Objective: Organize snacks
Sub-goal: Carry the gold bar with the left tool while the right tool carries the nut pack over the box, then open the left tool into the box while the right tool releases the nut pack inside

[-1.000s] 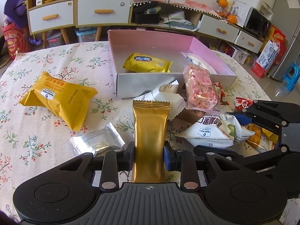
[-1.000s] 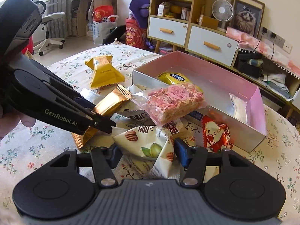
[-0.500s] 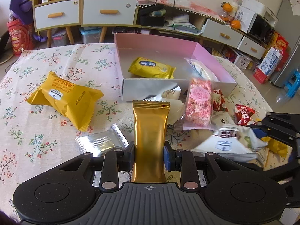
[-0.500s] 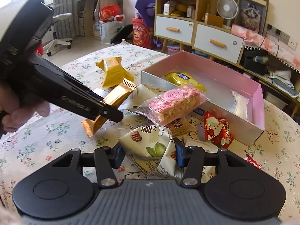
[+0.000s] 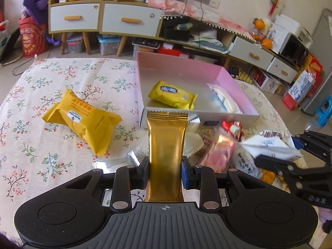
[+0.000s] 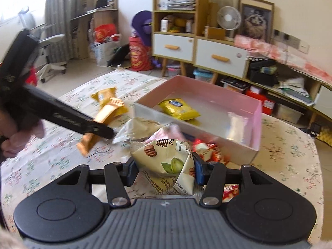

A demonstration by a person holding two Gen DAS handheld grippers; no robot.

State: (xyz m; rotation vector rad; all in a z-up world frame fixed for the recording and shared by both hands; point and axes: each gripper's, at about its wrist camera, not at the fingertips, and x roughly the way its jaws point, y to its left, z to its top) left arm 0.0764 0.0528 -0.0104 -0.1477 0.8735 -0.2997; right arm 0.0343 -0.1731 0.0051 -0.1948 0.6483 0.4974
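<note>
My left gripper (image 5: 165, 173) is shut on a gold foil snack bar (image 5: 166, 145) and holds it above the table, in front of the pink box (image 5: 236, 83). My right gripper (image 6: 165, 171) is shut on a cream nut snack bag (image 6: 166, 157), lifted just in front of the pink box (image 6: 256, 122). A yellow snack pack (image 5: 173, 94) and a clear-wrapped item (image 5: 225, 100) lie inside the box. The left gripper (image 6: 99, 129) with the gold bar (image 6: 105, 114) shows at the left of the right wrist view.
A yellow pastry pack (image 5: 83, 118) and a silver foil packet (image 5: 117, 162) lie on the floral tablecloth (image 5: 41, 155) at the left. A pink wrapped bar (image 5: 217, 153) and red packets (image 5: 233, 128) sit in a pile by the box's front wall. Cabinets stand behind the table.
Both grippers have risen with their snacks. The nut bag is lifted off the pile, and the pink bar that rested on it has slid down. The box looks farther below.
</note>
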